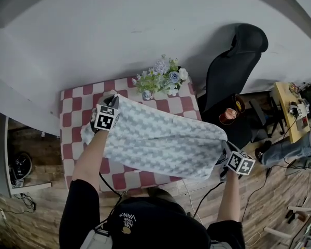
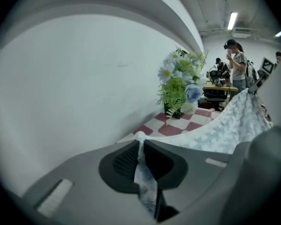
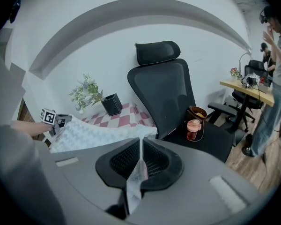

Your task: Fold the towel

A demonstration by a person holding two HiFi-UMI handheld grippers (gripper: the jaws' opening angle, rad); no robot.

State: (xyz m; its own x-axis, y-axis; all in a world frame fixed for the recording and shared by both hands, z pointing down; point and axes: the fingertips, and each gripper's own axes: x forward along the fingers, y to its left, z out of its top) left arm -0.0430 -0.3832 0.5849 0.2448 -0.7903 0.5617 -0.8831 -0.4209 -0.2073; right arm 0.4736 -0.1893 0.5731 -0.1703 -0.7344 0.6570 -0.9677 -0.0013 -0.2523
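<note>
Now the towel (image 1: 160, 139) hangs stretched over the checkered bench (image 1: 67, 123).
Left gripper (image 1: 111, 96) and right gripper (image 1: 224, 148) each have jaws clenched on a corner; keep it taut, then match the corners squarely.

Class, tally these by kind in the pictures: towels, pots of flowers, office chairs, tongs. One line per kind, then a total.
towel: 1
pot of flowers: 1
office chair: 1
tongs: 2 (left tongs, right tongs)
Total: 5
</note>
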